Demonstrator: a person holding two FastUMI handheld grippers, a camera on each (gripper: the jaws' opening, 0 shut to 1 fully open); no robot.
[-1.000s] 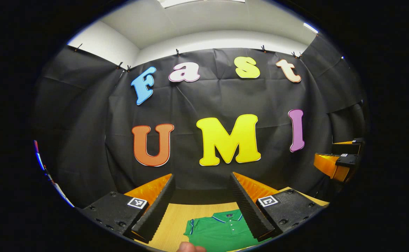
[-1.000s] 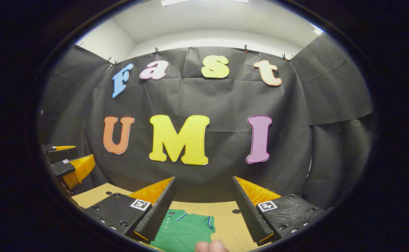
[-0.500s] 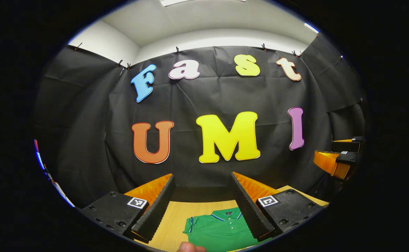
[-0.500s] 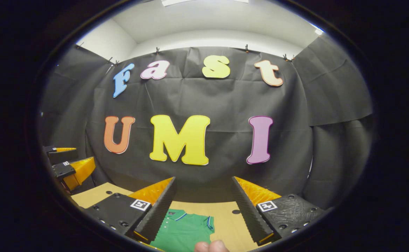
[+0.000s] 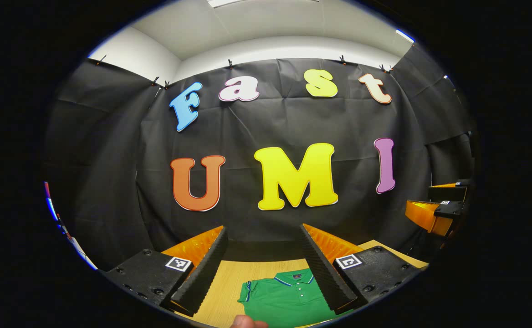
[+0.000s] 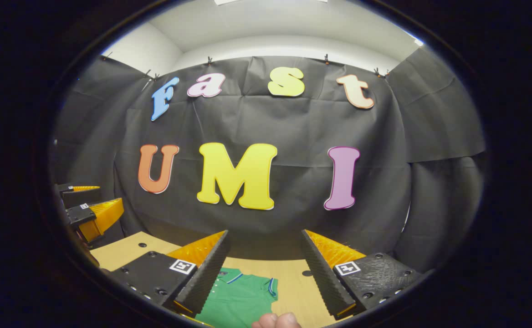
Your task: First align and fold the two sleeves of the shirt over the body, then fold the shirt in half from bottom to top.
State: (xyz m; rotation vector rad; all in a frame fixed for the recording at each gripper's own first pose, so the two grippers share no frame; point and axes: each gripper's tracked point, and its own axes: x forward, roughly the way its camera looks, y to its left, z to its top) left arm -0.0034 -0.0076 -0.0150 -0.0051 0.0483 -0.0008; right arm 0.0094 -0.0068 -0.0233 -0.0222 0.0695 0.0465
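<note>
A green polo shirt (image 5: 289, 296) with a striped collar lies flat on the wooden table (image 5: 229, 278), collar toward the booth wall. In the left gripper view my left gripper (image 5: 263, 237) hangs open above it, nothing between its fingers. The right gripper view has the same shirt (image 6: 238, 296) low in the picture, with my right gripper (image 6: 264, 239) open and empty above the table (image 6: 293, 278). Each gripper also appears at the edge of the other's view: the right one (image 5: 434, 205) far right, the left one (image 6: 88, 205) far left.
A fingertip (image 5: 248, 323) pokes in at the bottom of the left gripper view, and fingertips (image 6: 277, 320) at the bottom of the right gripper view. Small holes (image 6: 307, 274) dot the tabletop. The black cloth wall stands close behind the table.
Both views have tipped down slightly, so a little more table and shirt shows. Both grippers stay open and the shirt has not moved.
</note>
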